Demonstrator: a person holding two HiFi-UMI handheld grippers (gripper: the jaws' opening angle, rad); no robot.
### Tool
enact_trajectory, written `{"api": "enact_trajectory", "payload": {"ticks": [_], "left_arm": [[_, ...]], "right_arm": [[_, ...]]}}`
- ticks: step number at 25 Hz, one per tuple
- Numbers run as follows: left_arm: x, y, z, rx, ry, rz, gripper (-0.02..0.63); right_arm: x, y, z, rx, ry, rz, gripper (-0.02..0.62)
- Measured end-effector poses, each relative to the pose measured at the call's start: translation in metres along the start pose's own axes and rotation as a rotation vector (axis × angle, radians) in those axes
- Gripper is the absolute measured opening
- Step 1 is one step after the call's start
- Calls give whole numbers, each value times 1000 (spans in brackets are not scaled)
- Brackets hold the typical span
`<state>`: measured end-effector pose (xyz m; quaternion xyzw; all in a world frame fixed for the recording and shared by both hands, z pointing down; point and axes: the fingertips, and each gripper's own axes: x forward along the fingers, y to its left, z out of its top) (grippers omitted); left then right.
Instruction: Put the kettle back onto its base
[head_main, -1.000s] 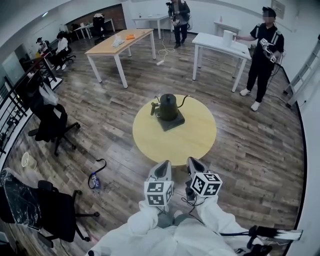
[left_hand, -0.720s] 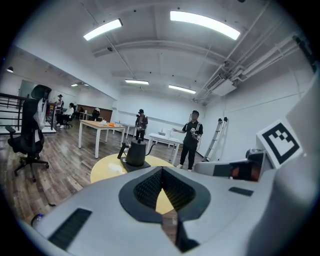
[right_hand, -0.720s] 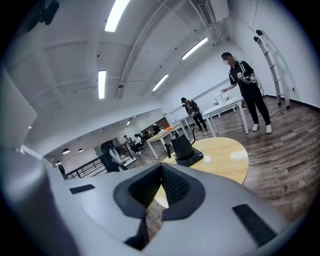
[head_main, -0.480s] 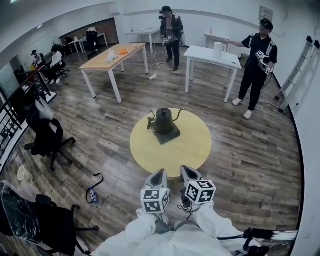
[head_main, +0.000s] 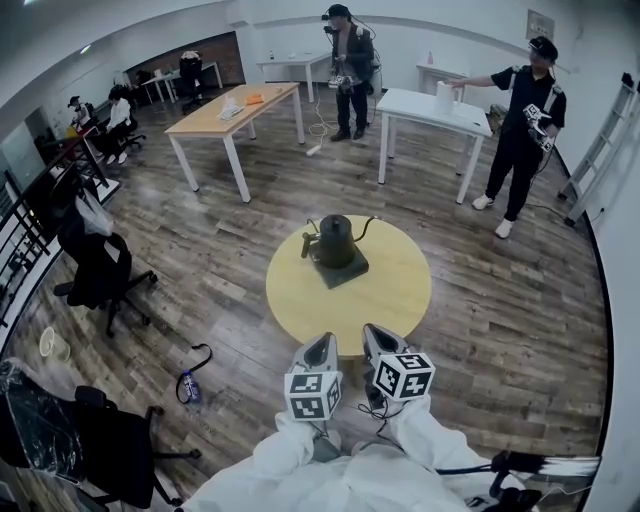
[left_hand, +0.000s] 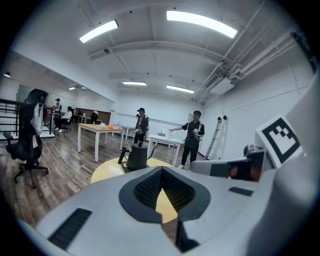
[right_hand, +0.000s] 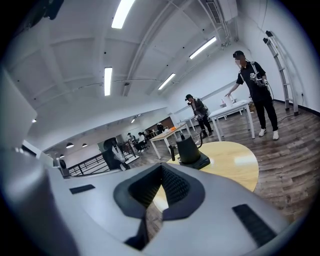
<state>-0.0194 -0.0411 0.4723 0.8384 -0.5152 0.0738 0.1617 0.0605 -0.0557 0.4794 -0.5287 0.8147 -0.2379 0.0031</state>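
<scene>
A dark gooseneck kettle (head_main: 335, 238) stands upright on its dark square base (head_main: 343, 269), on the far half of a round yellow table (head_main: 395, 300). Nothing is touching it. My left gripper (head_main: 321, 341) and right gripper (head_main: 371, 331) hover side by side over the table's near edge, well short of the kettle. Both are shut with nothing between the jaws. In the left gripper view, the kettle (left_hand: 136, 156) shows beyond the closed left gripper (left_hand: 161, 170). In the right gripper view, the kettle (right_hand: 187, 149) stands ahead of the closed right gripper (right_hand: 161, 168).
Black office chairs (head_main: 100, 265) stand at the left, with a bottle and strap (head_main: 189, 362) on the floor near them. Behind the round table are a wooden table (head_main: 235, 105) and a white table (head_main: 435, 105). Two people (head_main: 520, 110) stand at the back and a ladder (head_main: 600, 150) at the far right.
Both grippers have shifted a little over the table's near edge and stayed shut. The kettle has not moved from its base. The person at the right has moved beside the white table.
</scene>
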Motion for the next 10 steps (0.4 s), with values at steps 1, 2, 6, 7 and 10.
{"api": "enact_trajectory", "payload": {"ticks": [1, 2, 6, 7, 10], "left_arm": [[1, 1, -1, -1, 4, 1, 2], [2, 1, -1, -2, 7, 2, 2], [3, 2, -2, 0, 11, 4, 2], [4, 1, -1, 0, 11, 5, 2], [7, 0, -1, 4, 9, 8, 2]], "right_arm": [[1, 0, 0, 0, 1, 1, 12], [2, 0, 0, -1, 1, 2, 12], [4, -1, 0, -11, 8, 5, 12], [4, -1, 0, -13, 8, 6, 12], [5, -3, 2, -16, 6, 11, 12]]}}
